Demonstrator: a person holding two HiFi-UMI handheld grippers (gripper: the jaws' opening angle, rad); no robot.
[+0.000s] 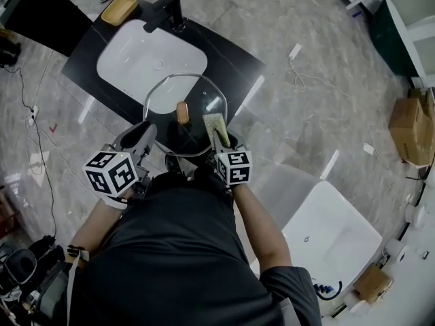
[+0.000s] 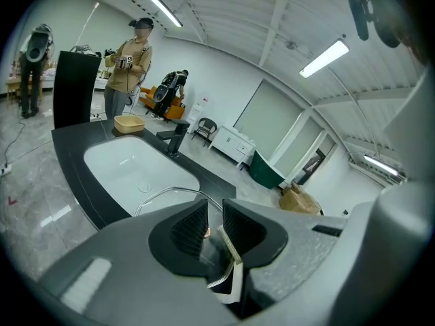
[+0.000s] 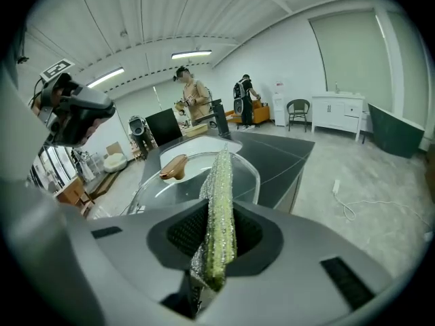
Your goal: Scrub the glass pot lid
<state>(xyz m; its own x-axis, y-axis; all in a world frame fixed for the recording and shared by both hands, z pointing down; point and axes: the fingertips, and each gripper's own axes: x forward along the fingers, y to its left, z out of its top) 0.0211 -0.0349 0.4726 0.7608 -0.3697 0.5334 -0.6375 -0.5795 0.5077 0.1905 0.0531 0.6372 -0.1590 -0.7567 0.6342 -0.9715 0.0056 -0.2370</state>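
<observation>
The glass pot lid (image 1: pixel 194 131) with a metal rim and a brown knob (image 1: pixel 182 111) is held over the near edge of the black counter (image 1: pixel 231 63). My left gripper (image 1: pixel 145 138) is shut on the lid's left rim; in the left gripper view the rim (image 2: pixel 168 191) runs in between the jaws of that gripper (image 2: pixel 213 227). My right gripper (image 1: pixel 223 141) is shut on a yellow-green scrub sponge (image 1: pixel 216 127) that stands on edge against the lid's right side. In the right gripper view the sponge (image 3: pixel 219 202) sticks out over the lid (image 3: pixel 242 175) and its knob (image 3: pixel 172 167).
A white sink (image 1: pixel 151 63) with a black faucet (image 1: pixel 166 12) lies just beyond the lid, and a wooden dish (image 1: pixel 119 9) sits at the counter's far corner. A white tub (image 1: pixel 333 240) is at my right; cardboard boxes (image 1: pixel 411 124) and a cable (image 1: pixel 299 73) are on the floor. People stand far off (image 2: pixel 129 63).
</observation>
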